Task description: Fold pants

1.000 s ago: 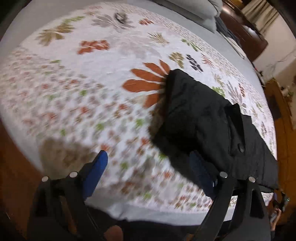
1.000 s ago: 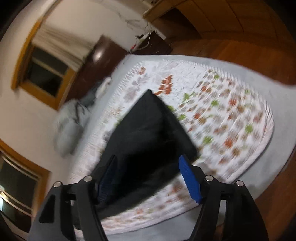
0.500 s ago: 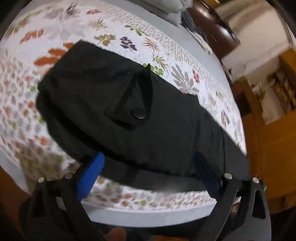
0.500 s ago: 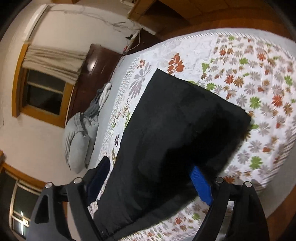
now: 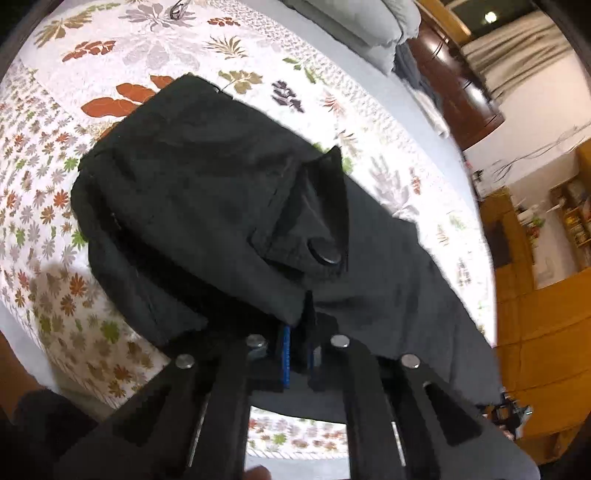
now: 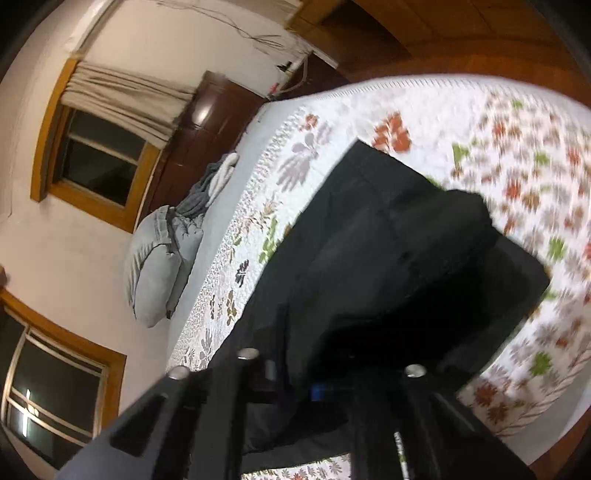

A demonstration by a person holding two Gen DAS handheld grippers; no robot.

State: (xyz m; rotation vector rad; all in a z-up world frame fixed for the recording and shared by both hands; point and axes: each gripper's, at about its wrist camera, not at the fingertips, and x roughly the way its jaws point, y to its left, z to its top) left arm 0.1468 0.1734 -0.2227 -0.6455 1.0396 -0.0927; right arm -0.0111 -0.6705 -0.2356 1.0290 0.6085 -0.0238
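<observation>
The black pants (image 5: pixel 229 206) lie on the bed (image 5: pixel 155 48), on its flower-printed quilt (image 5: pixel 48 236), near the quilt's near edge. Seen from the left wrist, their long axis runs from the upper left, where a folded-over end rests by the big rust-red leaves, down to the lower right toward the bed's corner. A pocket flap (image 5: pixel 314 206) with a dark round button (image 5: pixel 325 254) sits near the middle, on the top layer.

The left hand-held gripper (image 5: pixel 297 350) comes in low over the near edge of the bed, its black arms filling the bottom of the view. Its blue pads (image 5: pixel 285 354) are drawn almost together, and a hem of the black cloth is pinched between them.

At the head of the bed, grey pillows (image 5: pixel 369 26) lean against the wall beside a dark wooden cabinet (image 5: pixel 454 92).

From the right wrist, the pants (image 6: pixel 388 258) stretch away from the camera, the far end pointing up toward a red flower on the quilt (image 6: pixel 480 122). One layer is raised off the bed and folded back, throwing a deep shadow underneath. The right hand-held gripper (image 6: pixel 325 384) is tilted, its arms close together, with black fabric bunched in its grip; only a sliver of blue pad (image 6: pixel 317 391) shows. The pillows (image 6: pixel 155 266) and curtained window (image 6: pixel 103 147) lie off to the left.
</observation>
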